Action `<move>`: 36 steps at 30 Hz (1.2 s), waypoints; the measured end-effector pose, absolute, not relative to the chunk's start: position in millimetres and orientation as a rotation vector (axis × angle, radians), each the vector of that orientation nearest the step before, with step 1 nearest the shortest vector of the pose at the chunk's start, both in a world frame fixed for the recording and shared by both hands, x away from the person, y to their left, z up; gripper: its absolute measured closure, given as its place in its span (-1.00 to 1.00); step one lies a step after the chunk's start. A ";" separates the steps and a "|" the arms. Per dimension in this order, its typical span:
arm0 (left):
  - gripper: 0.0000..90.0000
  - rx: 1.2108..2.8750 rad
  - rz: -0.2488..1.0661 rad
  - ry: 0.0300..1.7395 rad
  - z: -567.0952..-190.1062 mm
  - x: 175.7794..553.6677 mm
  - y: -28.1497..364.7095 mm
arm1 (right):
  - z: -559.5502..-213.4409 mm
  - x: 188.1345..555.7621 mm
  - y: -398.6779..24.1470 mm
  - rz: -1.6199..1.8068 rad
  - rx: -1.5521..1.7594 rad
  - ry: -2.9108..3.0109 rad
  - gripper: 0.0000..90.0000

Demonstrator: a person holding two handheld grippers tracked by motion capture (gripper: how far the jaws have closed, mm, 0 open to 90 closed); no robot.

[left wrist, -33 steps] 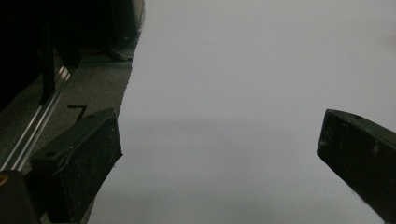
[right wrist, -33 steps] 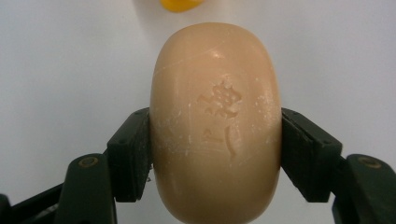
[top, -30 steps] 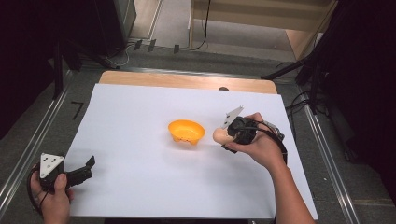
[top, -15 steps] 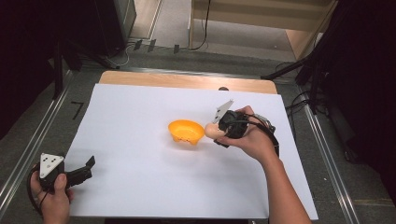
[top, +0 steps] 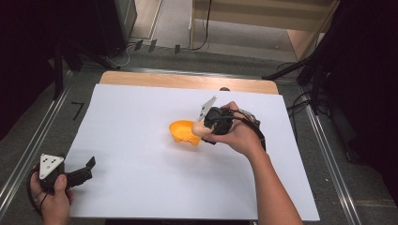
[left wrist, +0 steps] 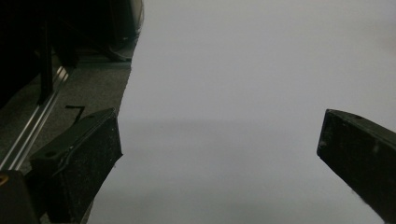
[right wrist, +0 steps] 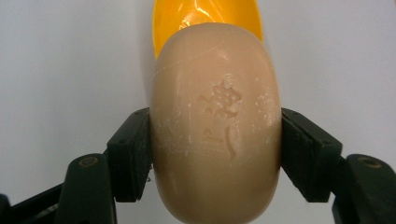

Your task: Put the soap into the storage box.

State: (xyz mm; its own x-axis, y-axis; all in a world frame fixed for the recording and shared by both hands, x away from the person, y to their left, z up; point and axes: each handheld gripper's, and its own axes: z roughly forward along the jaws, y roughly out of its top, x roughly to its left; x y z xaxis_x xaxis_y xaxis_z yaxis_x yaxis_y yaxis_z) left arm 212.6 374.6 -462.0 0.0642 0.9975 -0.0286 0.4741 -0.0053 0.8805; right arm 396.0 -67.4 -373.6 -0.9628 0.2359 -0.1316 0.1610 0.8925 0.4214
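Observation:
A beige bar of soap with a stamped mark sits between the jaws of my right gripper, which is shut on it. In the high view the soap hangs at the right rim of an orange bowl in the middle of the white sheet, with the right gripper held in a hand just to its right. The bowl shows behind the soap in the right gripper view. My left gripper rests at the sheet's near left corner, jaws open with nothing between them.
A white sheet covers the wooden table. Metal rails run along both sides, and cables lie on the floor to the right. Dark stands flank the table.
My right gripper has carried the soap leftward, from beside the bowl to its right rim. The left gripper has stayed where it was.

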 end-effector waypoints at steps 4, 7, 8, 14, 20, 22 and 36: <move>-1.00 1.582 0.872 1.511 -462.0 212.6 374.7 | -373.4 397.9 -60.4 0.619 0.289 2.884 -0.26; -1.00 1.582 0.870 1.511 -462.0 212.6 374.7 | -372.6 399.6 -52.6 0.618 0.278 2.890 -0.26; -1.00 1.582 0.871 1.511 -462.1 212.6 374.7 | -372.8 400.2 -50.9 0.621 0.270 2.892 -0.26; -1.00 1.583 0.868 1.510 -462.1 212.8 374.8 | -377.2 405.3 -37.0 0.610 0.240 2.916 -0.26; -1.00 1.583 0.866 1.514 -462.0 212.9 374.9 | -378.9 409.1 -29.3 0.604 0.234 2.932 -0.26; -1.00 1.581 0.866 1.514 -462.1 213.0 375.0 | -378.9 410.8 -25.5 0.605 0.232 2.934 -0.26; -1.00 1.578 0.858 1.513 -462.1 213.1 375.6 | -389.4 423.3 -11.5 0.577 0.260 2.989 -0.26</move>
State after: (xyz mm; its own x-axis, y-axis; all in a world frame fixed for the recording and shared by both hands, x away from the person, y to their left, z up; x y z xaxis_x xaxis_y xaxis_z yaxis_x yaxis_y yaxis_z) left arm 213.1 375.6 -462.1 0.0670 0.9969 -0.0412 0.4764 0.0043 0.8792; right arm 423.3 -11.5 -389.4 -0.9819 0.1824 -0.0518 0.1500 0.9143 0.3763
